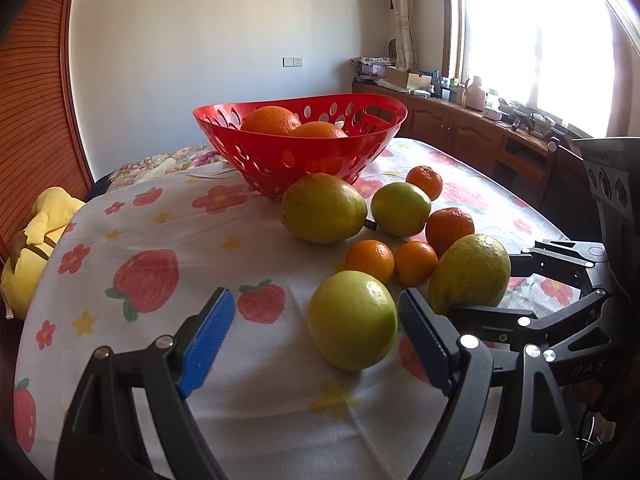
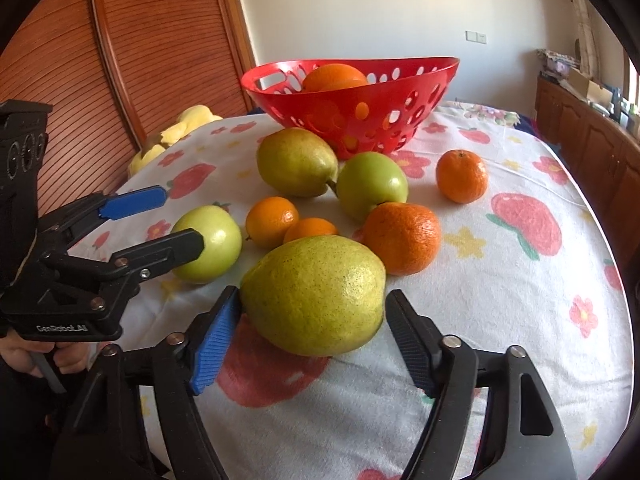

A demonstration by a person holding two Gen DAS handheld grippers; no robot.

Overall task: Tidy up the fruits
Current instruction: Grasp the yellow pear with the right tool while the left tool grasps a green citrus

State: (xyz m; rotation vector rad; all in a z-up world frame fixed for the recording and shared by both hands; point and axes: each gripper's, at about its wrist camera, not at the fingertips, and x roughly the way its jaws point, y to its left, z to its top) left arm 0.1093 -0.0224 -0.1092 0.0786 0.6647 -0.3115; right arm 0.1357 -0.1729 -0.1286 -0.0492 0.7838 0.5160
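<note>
Pear (image 2: 314,296) sits between the gaping right hand-held gripper (image 2: 312,330) (left hand-held gripper (image 1: 316,328) likewise wide, beside an apple (image 1: 352,320))

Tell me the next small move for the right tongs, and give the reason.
Probably close the right tongs on the big pear. Their fingers stand open on both sides of it: the blue pad looks to be touching its left flank, with a small gap on the right. The pear lies on the cloth, and the red basket behind holds only oranges so far, so gripping comes before any lift.
</note>
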